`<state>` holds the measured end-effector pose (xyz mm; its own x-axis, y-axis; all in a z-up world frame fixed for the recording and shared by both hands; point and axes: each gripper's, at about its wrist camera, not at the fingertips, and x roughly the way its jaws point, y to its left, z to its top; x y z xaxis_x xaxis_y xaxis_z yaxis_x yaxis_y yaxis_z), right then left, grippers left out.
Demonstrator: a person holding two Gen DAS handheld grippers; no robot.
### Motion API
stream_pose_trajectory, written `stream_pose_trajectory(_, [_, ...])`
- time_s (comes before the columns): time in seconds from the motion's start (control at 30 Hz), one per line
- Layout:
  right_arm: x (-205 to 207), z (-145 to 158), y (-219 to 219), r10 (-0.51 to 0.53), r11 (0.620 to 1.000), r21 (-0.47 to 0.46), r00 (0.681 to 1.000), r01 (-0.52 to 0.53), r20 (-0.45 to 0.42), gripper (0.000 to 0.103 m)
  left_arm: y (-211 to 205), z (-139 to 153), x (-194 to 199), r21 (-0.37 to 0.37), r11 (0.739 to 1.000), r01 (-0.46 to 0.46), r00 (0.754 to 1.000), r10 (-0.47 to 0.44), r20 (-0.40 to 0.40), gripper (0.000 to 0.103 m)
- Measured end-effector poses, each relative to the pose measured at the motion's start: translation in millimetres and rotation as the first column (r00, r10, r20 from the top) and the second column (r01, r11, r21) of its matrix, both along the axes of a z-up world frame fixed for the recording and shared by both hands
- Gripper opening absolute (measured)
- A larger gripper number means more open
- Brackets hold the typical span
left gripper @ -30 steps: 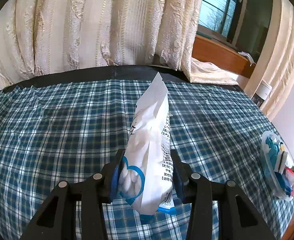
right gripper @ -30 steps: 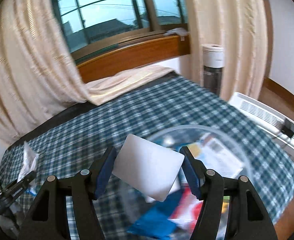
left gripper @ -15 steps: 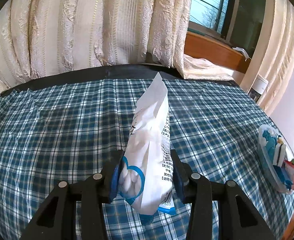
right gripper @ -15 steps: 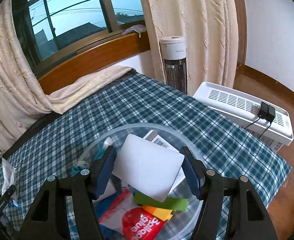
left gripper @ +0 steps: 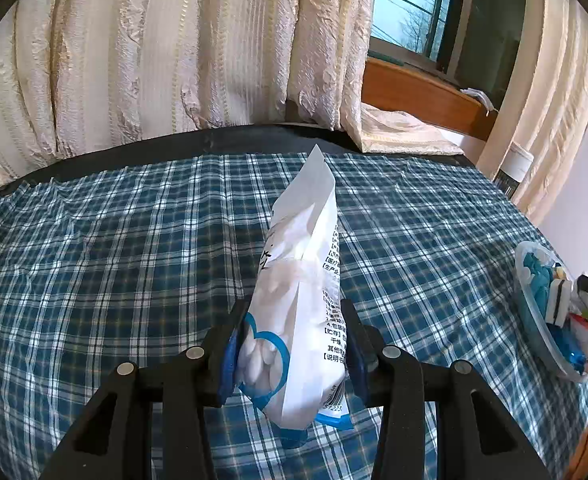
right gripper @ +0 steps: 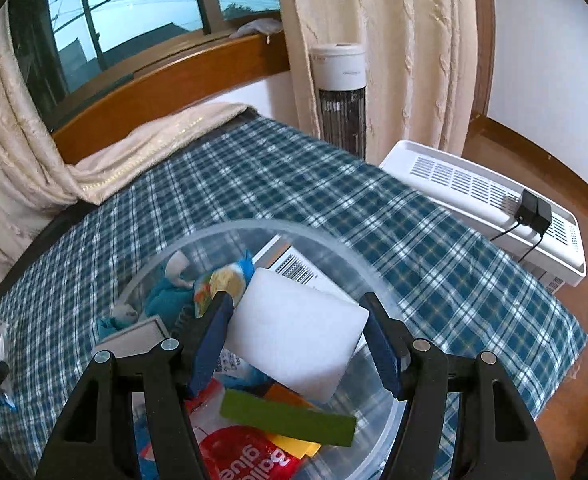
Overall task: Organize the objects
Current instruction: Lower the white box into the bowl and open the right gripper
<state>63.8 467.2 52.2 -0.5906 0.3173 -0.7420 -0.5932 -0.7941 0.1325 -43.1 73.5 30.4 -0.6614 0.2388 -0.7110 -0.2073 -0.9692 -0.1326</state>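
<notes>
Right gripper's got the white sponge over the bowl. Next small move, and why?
Probably open the right gripper and let the white sponge drop. It is clamped between the fingers directly above the clear plastic bowl, which already holds a green block and a red glue packet. The left gripper holds the white cotton swab bag above the plaid tablecloth.

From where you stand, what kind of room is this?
Probably a lived-in room at home, perhaps a bedroom or living room. Cream curtains hang beside a wood-framed window, a tower fan stands in the corner, and a blue plaid cloth covers the low surface.
</notes>
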Motion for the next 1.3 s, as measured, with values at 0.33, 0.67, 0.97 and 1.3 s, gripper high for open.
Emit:
stream_pose_trajectory(0.33, [2, 4, -2, 0.009, 1.0, -0.005, 0.999, -0.01, -0.035, 0.073, 3, -1, 1, -0.003, 1.0, 0.01, 1.0, -0.01, -0.006, 0.047])
stream_pose_trajectory(0.67, [19, 17, -4, 0.011, 1.0, 0.001, 0.992, -0.011, -0.123, 0.075, 9, 0, 1, -0.013, 1.0, 0.014, 1.0, -0.014, -0.012, 0.047])
stream_pose_trajectory(0.97, [31, 26, -16, 0.052, 0.999, 0.0, 0.982, -0.053, -0.182, 0.075, 10, -11, -5, -0.033, 0.999, -0.008, 0.999, 0.01, 0.034, 0.047])
stream_pose_trajectory(1.3, [33, 22, -23, 0.082, 0.996, -0.024, 0.977, -0.088, -0.196, 0.075, 11, -18, -8, -0.052, 0.999, -0.017, 0.998, 0.02, 0.06, 0.047])
